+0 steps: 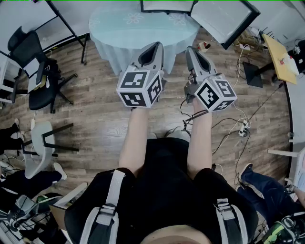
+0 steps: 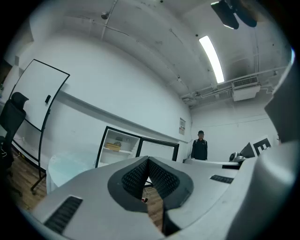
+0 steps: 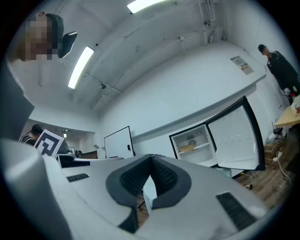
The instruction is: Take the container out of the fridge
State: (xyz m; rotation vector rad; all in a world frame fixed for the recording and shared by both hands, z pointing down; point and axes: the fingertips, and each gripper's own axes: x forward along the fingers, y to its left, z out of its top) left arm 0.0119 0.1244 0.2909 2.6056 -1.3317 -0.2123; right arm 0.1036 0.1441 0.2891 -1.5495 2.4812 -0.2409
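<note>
The small fridge (image 2: pixel 123 149) stands open against the far wall, its door (image 3: pixel 236 136) swung wide. On its upper shelf sits a tan container (image 2: pixel 112 146), which also shows in the right gripper view (image 3: pixel 187 148). Both grippers are held up side by side in front of the person, well short of the fridge. My left gripper (image 2: pixel 149 160) is shut with nothing between its jaws. My right gripper (image 3: pixel 151 157) is shut and empty too. In the head view the left gripper (image 1: pixel 155 46) and right gripper (image 1: pixel 190 49) point toward the round table.
A round table with a pale blue cloth (image 1: pixel 143 24) stands between me and the fridge (image 1: pixel 167 5). Office chairs (image 1: pixel 40 76) are at the left, cables (image 1: pixel 238 126) lie on the wood floor at the right. A person (image 2: pixel 200 146) stands at the far wall, and a whiteboard (image 2: pixel 35 93) is at the left.
</note>
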